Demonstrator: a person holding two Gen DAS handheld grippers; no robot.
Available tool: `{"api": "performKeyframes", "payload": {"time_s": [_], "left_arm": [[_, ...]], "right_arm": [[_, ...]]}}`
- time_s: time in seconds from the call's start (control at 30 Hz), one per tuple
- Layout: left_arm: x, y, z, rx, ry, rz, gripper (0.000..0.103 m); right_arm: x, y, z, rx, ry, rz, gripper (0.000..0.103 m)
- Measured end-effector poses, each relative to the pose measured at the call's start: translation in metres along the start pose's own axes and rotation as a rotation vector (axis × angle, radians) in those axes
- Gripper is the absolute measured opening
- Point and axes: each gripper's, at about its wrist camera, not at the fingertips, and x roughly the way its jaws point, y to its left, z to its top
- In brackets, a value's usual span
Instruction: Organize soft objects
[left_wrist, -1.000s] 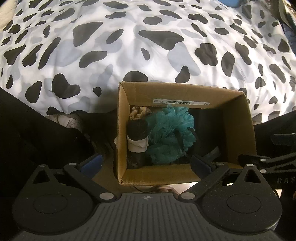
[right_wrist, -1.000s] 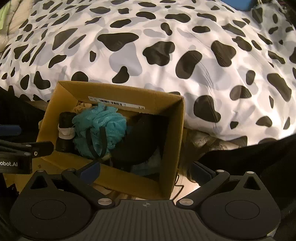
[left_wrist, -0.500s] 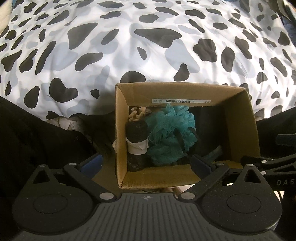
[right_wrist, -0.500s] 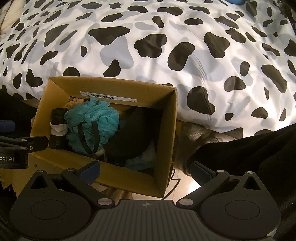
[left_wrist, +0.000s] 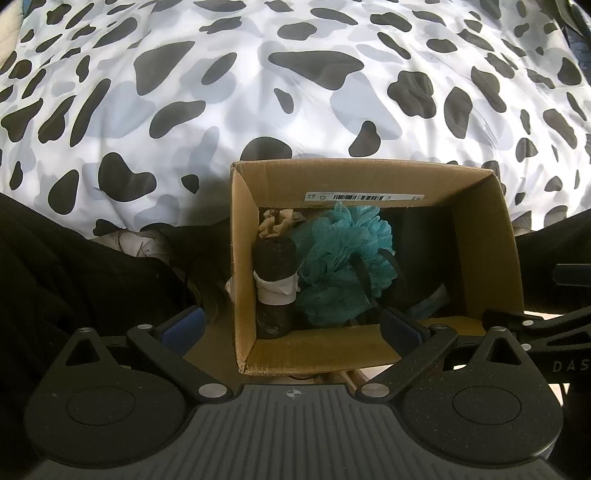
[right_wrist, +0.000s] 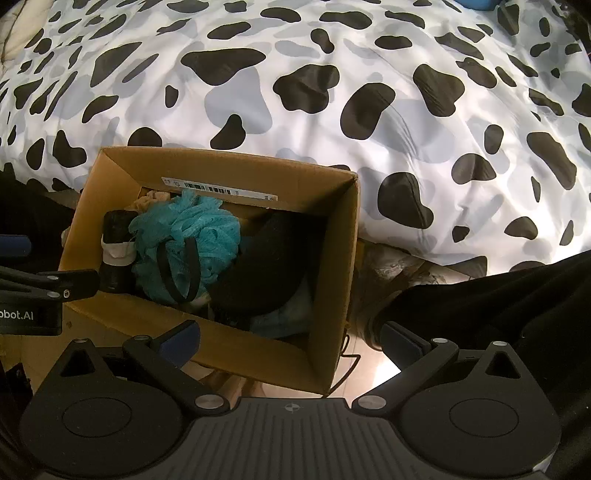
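A brown cardboard box (left_wrist: 480, 236) (right_wrist: 332, 258) stands on the floor against the bed. Inside it lie a teal mesh bath pouf (left_wrist: 343, 251) (right_wrist: 188, 236) with a black loop, a black roll with a white band (left_wrist: 275, 277) (right_wrist: 116, 243), a beige scrunchie (left_wrist: 275, 221) and a black soft item (right_wrist: 266, 273) over pale blue cloth. My left gripper (left_wrist: 291, 326) hovers open above the box's near wall, holding nothing. My right gripper (right_wrist: 290, 339) is open and empty too, above the box's near right corner. The left gripper's arm (right_wrist: 48, 284) shows at the right wrist view's left edge.
A bedspread with black and grey cow spots (left_wrist: 295, 92) (right_wrist: 332, 92) fills the far side of both views. Black fabric (left_wrist: 74, 266) (right_wrist: 498, 302) lies on either side of the box. A light shoe (left_wrist: 136, 242) sits left of the box, pale floor (right_wrist: 373, 373) to its right.
Both views have slid a little, so the box sits lower and more to the right in the frames. Nothing in the box has moved, and both grippers stay open and empty.
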Motion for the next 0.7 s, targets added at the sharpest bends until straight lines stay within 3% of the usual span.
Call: {"api": "performKeyframes", "payload": {"time_s": [0.7], "left_arm": [[-0.0009, 0.0002, 0.0000, -0.004, -0.005, -0.016, 0.103]], "right_arm": [[0.0027, 0.0012, 0.0002, -0.008, 0.011, -0.004, 0.103]]}}
